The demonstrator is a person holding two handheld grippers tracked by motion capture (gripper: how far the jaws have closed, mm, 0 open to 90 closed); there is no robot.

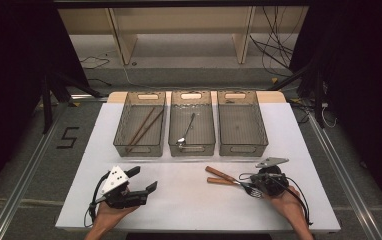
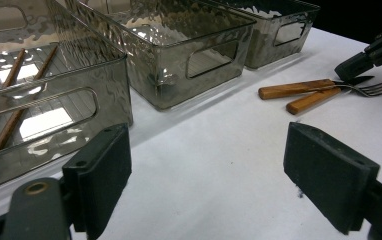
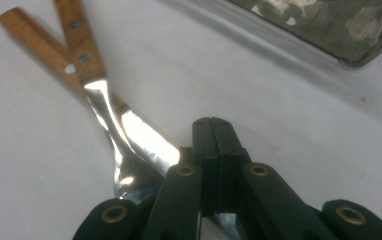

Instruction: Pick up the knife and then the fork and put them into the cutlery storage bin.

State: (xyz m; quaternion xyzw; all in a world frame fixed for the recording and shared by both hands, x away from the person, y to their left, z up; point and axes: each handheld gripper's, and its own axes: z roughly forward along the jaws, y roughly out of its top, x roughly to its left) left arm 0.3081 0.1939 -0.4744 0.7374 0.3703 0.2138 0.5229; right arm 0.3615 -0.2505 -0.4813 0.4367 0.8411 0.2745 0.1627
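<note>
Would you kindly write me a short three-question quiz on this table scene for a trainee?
1. True or false: the jaws of the left tool stand open.
2. Which bin holds the spoon? A left, B middle, C right.
3. Fill in: the fork and the knife by the right tool have ___ handles.
Key: 1 true; 2 B, the middle bin; 3 wooden.
</note>
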